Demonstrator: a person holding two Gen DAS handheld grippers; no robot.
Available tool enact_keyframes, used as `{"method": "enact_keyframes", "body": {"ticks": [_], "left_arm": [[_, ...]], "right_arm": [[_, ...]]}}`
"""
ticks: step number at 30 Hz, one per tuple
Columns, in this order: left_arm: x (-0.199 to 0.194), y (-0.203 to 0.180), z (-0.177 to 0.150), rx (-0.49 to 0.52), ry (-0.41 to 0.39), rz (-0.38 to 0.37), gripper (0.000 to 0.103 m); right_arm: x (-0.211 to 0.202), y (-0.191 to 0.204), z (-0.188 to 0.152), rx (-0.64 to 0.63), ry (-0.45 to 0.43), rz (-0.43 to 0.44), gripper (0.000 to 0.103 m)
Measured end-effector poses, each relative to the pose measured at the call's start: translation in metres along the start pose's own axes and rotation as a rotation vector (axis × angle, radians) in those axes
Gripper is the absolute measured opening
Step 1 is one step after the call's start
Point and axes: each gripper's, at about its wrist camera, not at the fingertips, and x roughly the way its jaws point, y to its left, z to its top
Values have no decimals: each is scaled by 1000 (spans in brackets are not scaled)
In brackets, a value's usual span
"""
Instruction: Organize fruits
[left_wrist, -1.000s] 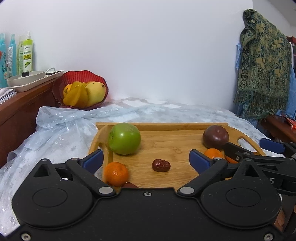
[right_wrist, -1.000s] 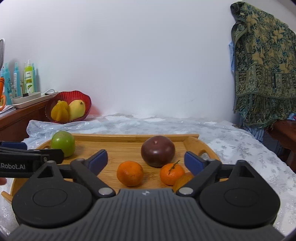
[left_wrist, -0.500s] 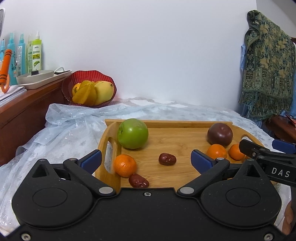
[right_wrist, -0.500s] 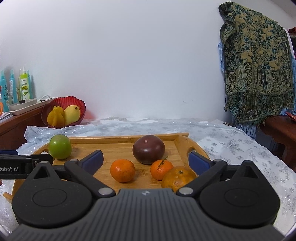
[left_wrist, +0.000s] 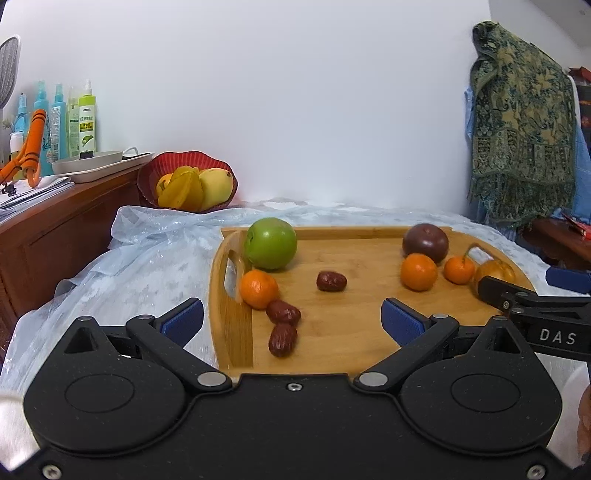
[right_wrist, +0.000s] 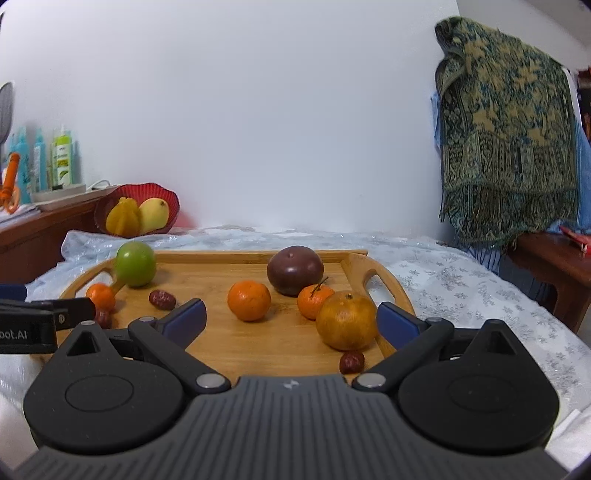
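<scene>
Fruit lies loose on the wooden tray (left_wrist: 236, 332) on the tabletop: a green apple (left_wrist: 271, 248), small oranges (right_wrist: 249, 300) and red dates (left_wrist: 331, 281) scattered unsorted, which suggests sorting has hardly begun. Both the left gripper (left_wrist: 291, 319) and right gripper (right_wrist: 291, 318) hover at the tray's near edge, fingers apart and holding nothing, likely choosing a first pick. Compared with a second ago, both have pulled back, so more dates and a large orange (right_wrist: 345, 319) show.
</scene>
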Motion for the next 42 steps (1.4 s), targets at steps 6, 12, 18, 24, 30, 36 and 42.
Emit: {"method": "enact_keyframes", "body": {"ticks": [6,12,18,24,30,36,42], "left_arm": [[-17,-6,-16,27,-16,-6,102],[-26,-10,-28,34,-15,-12,102],[-26,-11,-39,41,23,-9,102],[-22,-11,-43,46,61,-12,102],[-10,-7,-48,13,153,-11,102],[-2,-5,-48,-7,197,-13,102],[6,-6,-49,3,225,8,102]], "right_arm": [[-13,0,-11,7,14,5,103],[-24,2,-20,2,26,3,103],[-31,1,-27,4,34,-7,103],[-35,3,-33,-13,43,-11,103],[-33,6,-39,-30,84,-2,103],[-26,12,-44,-63,125,4,103],[-17,14,-47,-50,169,19,103]]}}
